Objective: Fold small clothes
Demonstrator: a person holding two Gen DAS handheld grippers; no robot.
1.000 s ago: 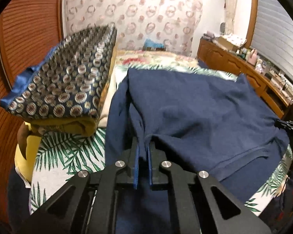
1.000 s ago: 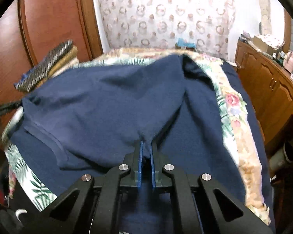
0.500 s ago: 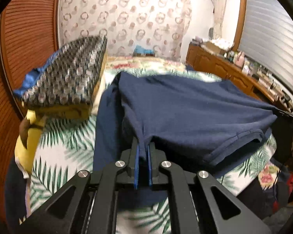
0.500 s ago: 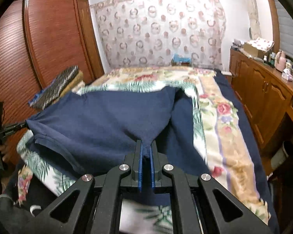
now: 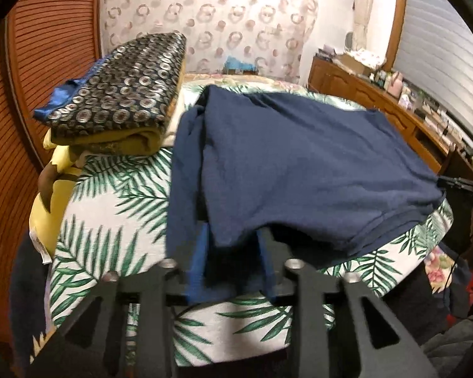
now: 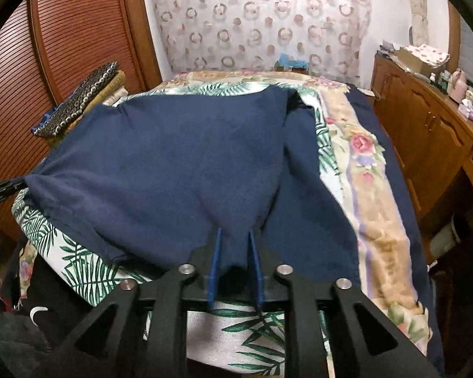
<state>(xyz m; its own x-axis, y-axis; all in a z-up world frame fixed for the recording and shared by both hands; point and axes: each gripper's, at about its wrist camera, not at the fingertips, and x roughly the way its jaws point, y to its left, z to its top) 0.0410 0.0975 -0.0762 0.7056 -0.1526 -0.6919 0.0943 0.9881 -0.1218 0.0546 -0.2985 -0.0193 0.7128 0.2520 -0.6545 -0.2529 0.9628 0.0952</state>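
Both of our grippers are standing part-open, their jaws having just been spreading. We are seeing the left gripper (image 5: 233, 239) with its blue pads apart and a corner of the navy shirt (image 5: 299, 163) sagging loosely between them, not pinched. Our right gripper (image 6: 235, 242) is showing a narrower gap, the other corner of the shirt (image 6: 160, 170) draping between its pads. That shirt is lying folded over on the leaf-print bedspread (image 5: 110, 220), just beside a stack of folded cloths (image 5: 123, 94).
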